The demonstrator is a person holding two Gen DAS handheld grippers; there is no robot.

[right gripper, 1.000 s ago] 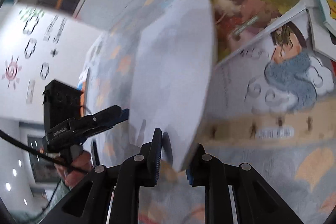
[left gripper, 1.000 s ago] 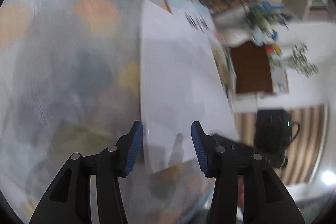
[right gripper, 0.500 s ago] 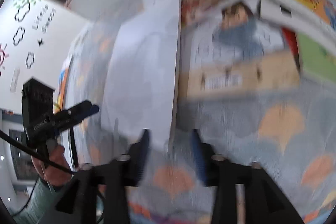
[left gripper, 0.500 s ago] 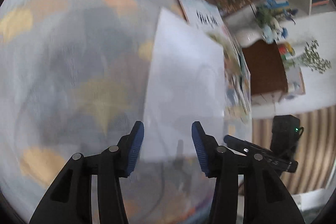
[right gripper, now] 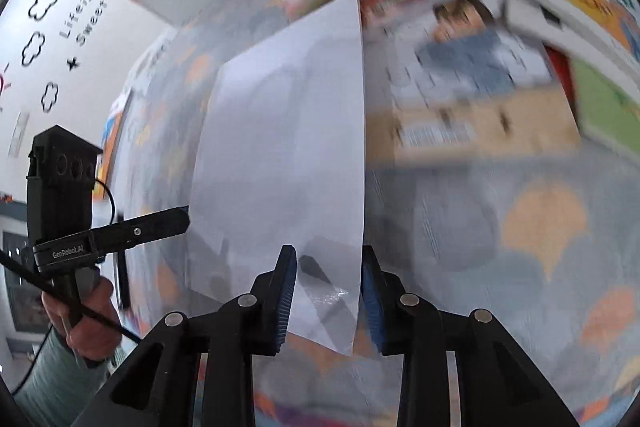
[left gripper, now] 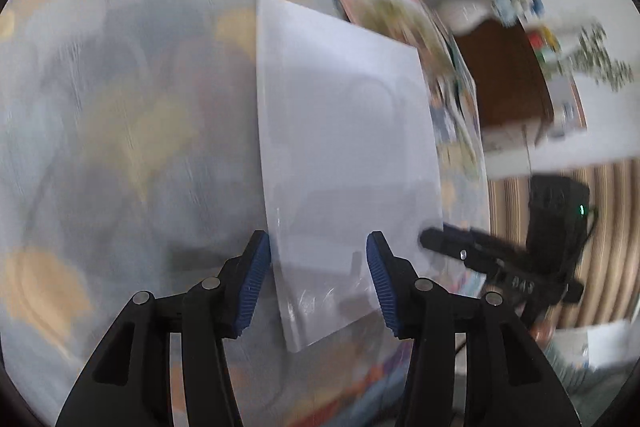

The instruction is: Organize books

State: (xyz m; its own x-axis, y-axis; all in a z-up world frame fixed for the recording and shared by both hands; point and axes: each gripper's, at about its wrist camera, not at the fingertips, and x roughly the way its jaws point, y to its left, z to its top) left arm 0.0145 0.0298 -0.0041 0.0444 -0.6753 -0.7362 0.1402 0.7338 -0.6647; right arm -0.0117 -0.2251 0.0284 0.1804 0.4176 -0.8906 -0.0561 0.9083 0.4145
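The landmark here is the large, thin, glossy white book (right gripper: 280,155), its blank cover lying flat on the pastel-patterned cloth (right gripper: 540,219); the right gripper (right gripper: 329,291) straddles the book's near corner, jaws closing, the right pad at the cover's edge, the left pad clear of it, so nothing is pinched yet; the left gripper (left gripper: 319,279) hangs over the opposite near corner, jaws spread and easing wider, the page merely between them; beyond the white book's far edge a heap of illustrated picture books (right gripper: 460,67) lies askew; the cover looks light, bendy and slick, likely to sag or slip; best taken at an edge near the spine, gripped firmly.
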